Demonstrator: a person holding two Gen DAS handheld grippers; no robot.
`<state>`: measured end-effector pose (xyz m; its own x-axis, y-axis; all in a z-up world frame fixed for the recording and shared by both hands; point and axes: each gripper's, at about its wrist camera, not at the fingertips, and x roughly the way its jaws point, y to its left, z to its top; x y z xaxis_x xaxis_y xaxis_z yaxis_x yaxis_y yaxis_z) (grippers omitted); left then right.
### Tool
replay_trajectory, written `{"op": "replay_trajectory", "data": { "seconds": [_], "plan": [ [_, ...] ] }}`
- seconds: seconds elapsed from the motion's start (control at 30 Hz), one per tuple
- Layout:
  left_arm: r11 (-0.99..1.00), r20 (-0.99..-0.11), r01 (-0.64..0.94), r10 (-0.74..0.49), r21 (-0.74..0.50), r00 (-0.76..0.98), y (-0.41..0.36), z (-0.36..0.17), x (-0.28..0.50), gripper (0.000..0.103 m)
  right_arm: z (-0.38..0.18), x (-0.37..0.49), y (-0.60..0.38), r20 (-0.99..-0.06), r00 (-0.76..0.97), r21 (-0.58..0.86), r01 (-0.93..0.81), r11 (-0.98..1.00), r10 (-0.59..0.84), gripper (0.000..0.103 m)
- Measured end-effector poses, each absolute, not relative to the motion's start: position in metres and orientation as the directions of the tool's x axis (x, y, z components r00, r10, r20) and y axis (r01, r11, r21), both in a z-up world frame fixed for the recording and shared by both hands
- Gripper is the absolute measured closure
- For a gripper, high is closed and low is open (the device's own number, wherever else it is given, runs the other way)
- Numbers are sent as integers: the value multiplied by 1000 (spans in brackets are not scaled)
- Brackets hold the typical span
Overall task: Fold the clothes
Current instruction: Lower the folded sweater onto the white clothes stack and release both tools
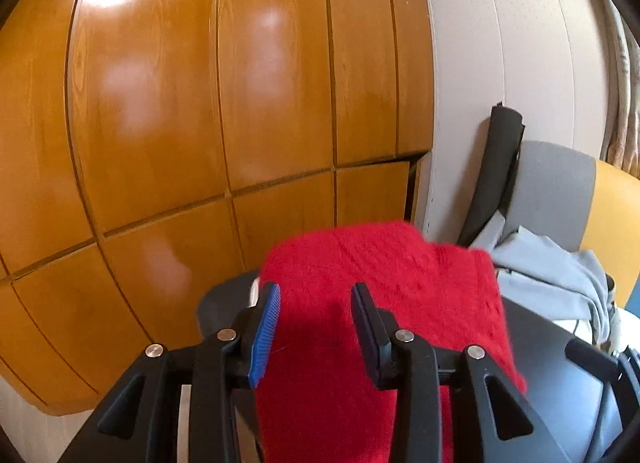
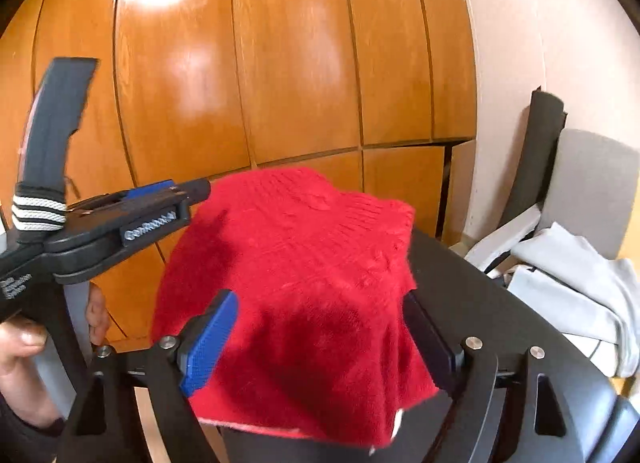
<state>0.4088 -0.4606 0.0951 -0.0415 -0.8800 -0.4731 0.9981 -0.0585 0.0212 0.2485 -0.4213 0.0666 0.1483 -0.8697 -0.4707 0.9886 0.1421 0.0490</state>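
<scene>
White lettering runs along the black body of the left gripper point(image 2: 192, 189) in the right wrist view, too small and blurred to be read.

Each tool is a black plastic frame with triangular cut-outs and round silver pivot screws. The left tool point(image 1: 314, 327) carries a ribbed blue pad point(image 1: 265, 333) on one finger, as does the right tool point(image 2: 316, 337). From the right wrist, the left tool shows a coiled silver spring, small white lettering and a black-and-white striped band. The person's hand point(image 2: 20, 347) emerges from a dark sleeve.
</scene>
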Motion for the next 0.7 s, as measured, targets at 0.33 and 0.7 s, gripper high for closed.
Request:
{"op": "replay_trajectory", "data": {
  "seconds": [0.33, 0.7],
  "plan": [
    [-103, -481, 982, -861, -156, -167, -418, 92, 457, 71, 64, 269, -364, -495, 32, -48, 997, 64, -869, 18],
    [-101, -501, 990, -855, -95, -135, -405, 89, 443, 71, 54, 283, -349, -479, 64, -43, 994, 96, -875, 13]
  ]
}}
